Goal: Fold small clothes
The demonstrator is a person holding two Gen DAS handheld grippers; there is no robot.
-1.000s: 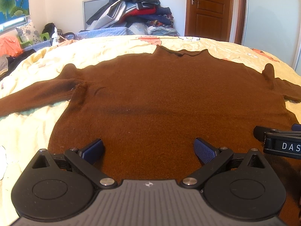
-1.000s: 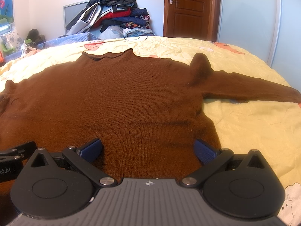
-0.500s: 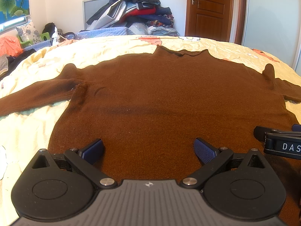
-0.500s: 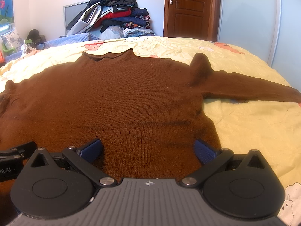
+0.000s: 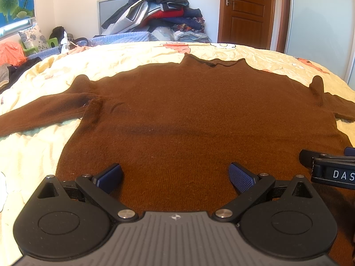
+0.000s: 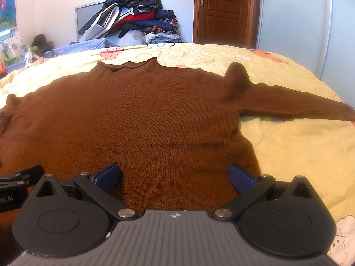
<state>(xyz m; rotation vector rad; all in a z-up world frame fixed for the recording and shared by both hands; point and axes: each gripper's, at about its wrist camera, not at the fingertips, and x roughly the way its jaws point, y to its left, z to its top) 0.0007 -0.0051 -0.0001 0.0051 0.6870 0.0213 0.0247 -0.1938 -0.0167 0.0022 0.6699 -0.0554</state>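
We saw the brown sweater (image 5: pixel 190 119) spread flat on the yellow bedspread (image 6: pixel 288 150), its hem beneath our left gripper (image 5: pixel 175 175) and right gripper (image 6: pixel 175 175), both spread wide, empty.

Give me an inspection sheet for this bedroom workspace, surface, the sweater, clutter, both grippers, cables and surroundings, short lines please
Surface: bed with a creased pale yellow printed cover.
Job's things: brown sweater spread flat, collar far, both sleeves stretched outward, unfolded.
Clutter: heap of clothes beyond the bed; oddments at far left.
Grippers: left gripper open over the hem, holding nothing; right gripper open over the hem near the sweater's right edge, holding nothing.
Cables: nothing seen.
Surroundings: brown wooden door, pale wardrobe panel, flower picture at left.
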